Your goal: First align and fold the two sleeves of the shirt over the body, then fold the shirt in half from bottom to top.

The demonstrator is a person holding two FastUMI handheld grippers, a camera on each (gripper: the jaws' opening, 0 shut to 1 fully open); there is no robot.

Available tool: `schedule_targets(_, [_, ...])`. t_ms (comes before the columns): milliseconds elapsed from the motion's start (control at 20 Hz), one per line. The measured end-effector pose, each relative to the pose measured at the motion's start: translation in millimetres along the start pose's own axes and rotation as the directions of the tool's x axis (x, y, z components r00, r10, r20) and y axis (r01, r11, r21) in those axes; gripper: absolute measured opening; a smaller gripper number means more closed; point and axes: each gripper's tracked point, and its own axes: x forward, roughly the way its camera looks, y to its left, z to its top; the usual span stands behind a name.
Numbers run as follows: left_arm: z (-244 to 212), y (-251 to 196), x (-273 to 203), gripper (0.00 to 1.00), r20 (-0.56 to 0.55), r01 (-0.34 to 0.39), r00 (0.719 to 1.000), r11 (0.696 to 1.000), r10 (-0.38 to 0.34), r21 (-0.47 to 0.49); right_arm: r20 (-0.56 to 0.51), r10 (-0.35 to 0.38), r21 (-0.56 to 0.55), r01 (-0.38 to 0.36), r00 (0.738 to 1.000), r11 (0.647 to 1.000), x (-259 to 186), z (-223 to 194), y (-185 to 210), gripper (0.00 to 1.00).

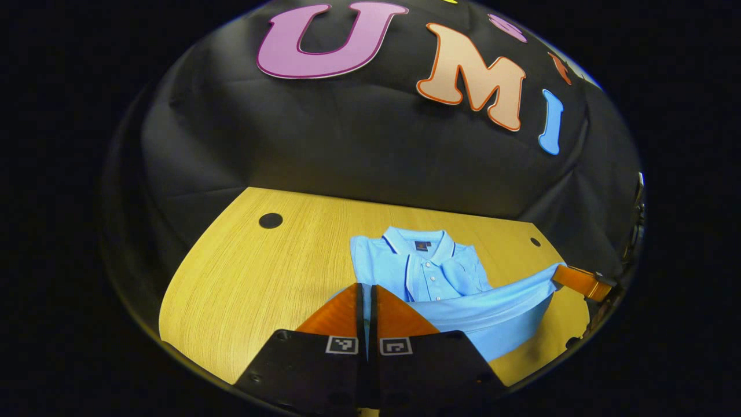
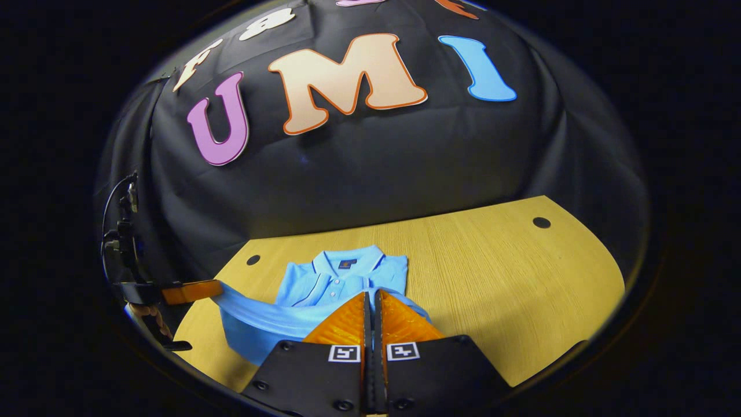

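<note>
Shirt: pale blue polo on the wooden table, collar far, sleeves already folded over the body.
Hem: raised off the table, stretched taut between both tongs.
Left gripper: pinched tight on the hem's left corner.
Right gripper: likewise clamped on the right corner.
Handling: soft, light, sags in the middle; corners look the best hold.

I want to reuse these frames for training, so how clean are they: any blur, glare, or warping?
Left gripper view: sharp, the table edge bows from fisheye warping, and the shirt is evenly lit without glare. Right gripper view: equally sharp, the far table edge curves, and light dims toward the rim.
</note>
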Motion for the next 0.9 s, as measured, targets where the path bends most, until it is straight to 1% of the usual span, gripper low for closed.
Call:
schedule_targets(150, [23, 6, 41, 0.00, 0.033, -0.004, 0.999, 1.000, 0.004, -0.002, 0.006, -0.021, -0.015, 0.021, 1.000, 1.000, 43, 10, -5, 0.02])
schedule_targets(350, [38, 11, 95, 0.00, 0.042, -0.003, 0.999, 1.000, 0.003, 0.009, 0.002, -0.064, -0.012, 0.064, 0.998, 0.998, 100, 10, -18, 0.02])
schedule_targets(550, [23, 13, 141, 0.00, -0.005, -0.011, 1.000, 0.997, 0.012, 0.081, -0.049, -0.116, -0.027, 0.115, 0.992, 0.993, 143, -15, -30, 0.02])
schedule_targets(600, [14, 13, 148, 0.00, -0.024, -0.008, 1.000, 0.996, 0.010, 0.087, -0.062, -0.124, -0.027, 0.122, 0.990, 0.992, 150, -19, -32, 0.02])
schedule_targets(700, [5, 18, 155, 0.00, -0.036, -0.023, 0.999, 0.998, 0.025, 0.067, -0.071, -0.134, -0.022, 0.133, 0.988, 0.991, 158, -25, -35, 0.03])
schedule_targets(750, [6, 19, 152, 0.00, -0.027, -0.021, 0.999, 0.999, 0.022, 0.047, -0.070, -0.134, -0.023, 0.133, 0.988, 0.991, 157, -24, -36, 0.14])
schedule_targets(800, [9, 22, 154, 0.02, -0.011, -0.028, 1.000, 0.999, 0.028, 0.025, -0.063, -0.133, -0.030, 0.132, 0.989, 0.991, 152, -20, -36, 0.35])
schedule_targets(850, [16, 21, 142, 0.19, 0.014, -0.020, 1.000, 1.000, 0.020, 0.000, -0.039, -0.144, -0.050, 0.142, 0.989, 0.989, 148, -13, -38, 0.56])
schedule_targets(900, [26, 21, 131, 0.39, 0.052, -0.021, 0.998, 1.000, 0.022, -0.016, -0.006, -0.144, -0.073, 0.143, 0.990, 0.987, 136, -7, -41, 0.77])
